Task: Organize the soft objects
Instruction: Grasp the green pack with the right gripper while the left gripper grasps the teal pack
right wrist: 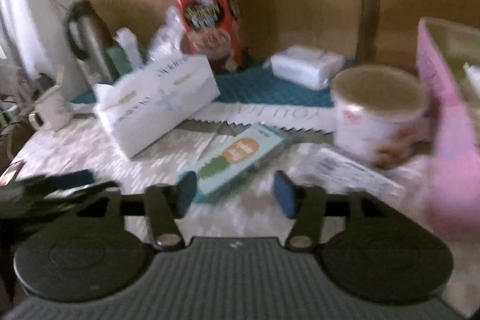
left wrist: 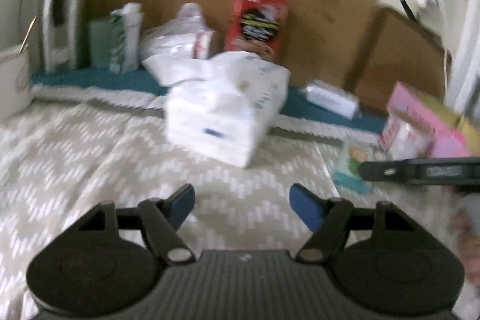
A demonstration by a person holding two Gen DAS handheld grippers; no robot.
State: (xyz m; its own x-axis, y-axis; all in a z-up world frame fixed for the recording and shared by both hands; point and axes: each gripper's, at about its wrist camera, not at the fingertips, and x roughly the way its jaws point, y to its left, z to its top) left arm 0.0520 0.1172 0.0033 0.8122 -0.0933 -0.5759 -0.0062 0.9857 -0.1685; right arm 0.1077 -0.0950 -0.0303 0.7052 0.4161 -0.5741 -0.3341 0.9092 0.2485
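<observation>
In the left wrist view my left gripper (left wrist: 241, 206) stands open over the patterned cloth, nothing between its blue pads. A soft white tissue pack (left wrist: 225, 110) lies just ahead of it. A clear plastic bag of white things (left wrist: 180, 35) and a green tissue pack (left wrist: 117, 44) sit behind. In the right wrist view my right gripper (right wrist: 235, 194) is open. A teal carton (right wrist: 240, 158) lies flat in front, its near end by the left pad (right wrist: 186, 194), unpressed. The white tissue pack (right wrist: 156, 104) lies tilted to the left. A small white pack (right wrist: 306, 65) rests on the teal mat.
A red box (left wrist: 258, 17) stands against brown cardboard at the back. A thermos (left wrist: 63, 11) and a mug (right wrist: 51, 107) are on the left. On the right are a round tin (right wrist: 378, 122), a pink box (right wrist: 444, 110) and a printed sheet (right wrist: 345, 170).
</observation>
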